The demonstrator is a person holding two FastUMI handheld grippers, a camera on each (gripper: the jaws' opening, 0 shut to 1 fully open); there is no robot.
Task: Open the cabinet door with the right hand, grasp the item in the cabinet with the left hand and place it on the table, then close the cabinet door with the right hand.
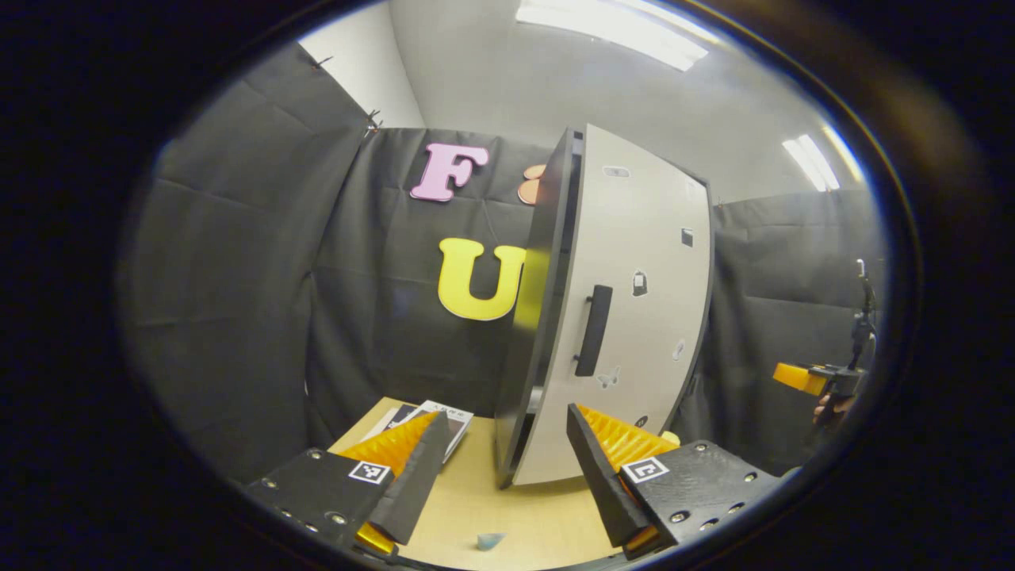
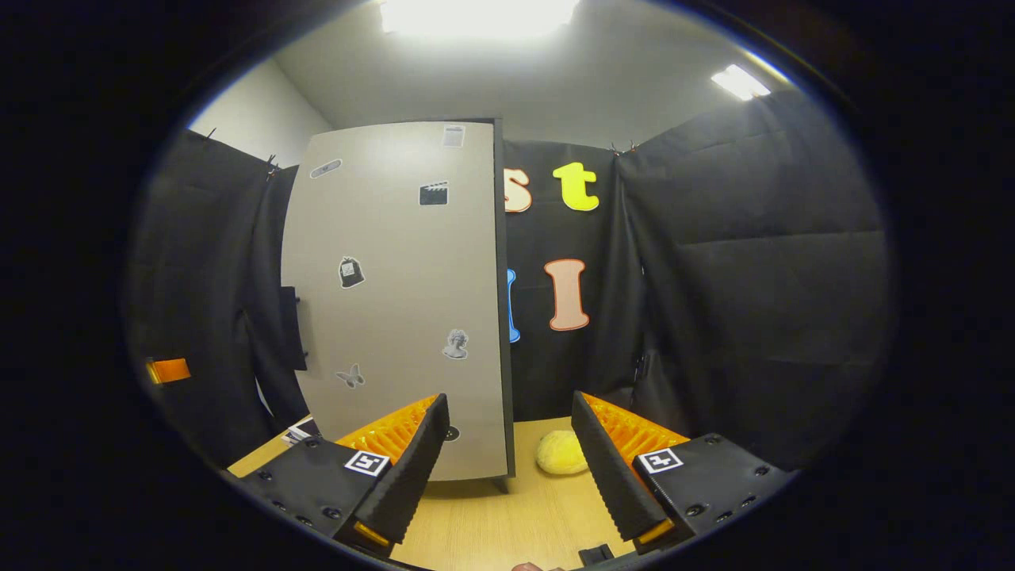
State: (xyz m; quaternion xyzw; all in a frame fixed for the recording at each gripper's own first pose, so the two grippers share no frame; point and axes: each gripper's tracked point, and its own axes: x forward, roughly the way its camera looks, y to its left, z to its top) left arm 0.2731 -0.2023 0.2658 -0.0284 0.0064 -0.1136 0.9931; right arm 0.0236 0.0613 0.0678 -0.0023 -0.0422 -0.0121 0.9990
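Currently: one cabinet standing on the wooden counter, its grey door with the black handle closed, so its contents cannot be told. Left tool, fingers spread wide, empty, facing the cabinet's dark side edge and door. Right tool, likewise wide and empty, facing the door front. Right gripper view adds a yellow rounded item on the counter just beside the cabinet's right edge. Left gripper view adds a booklet lying left of the cabinet and a small pale blue scrap near the counter's front.
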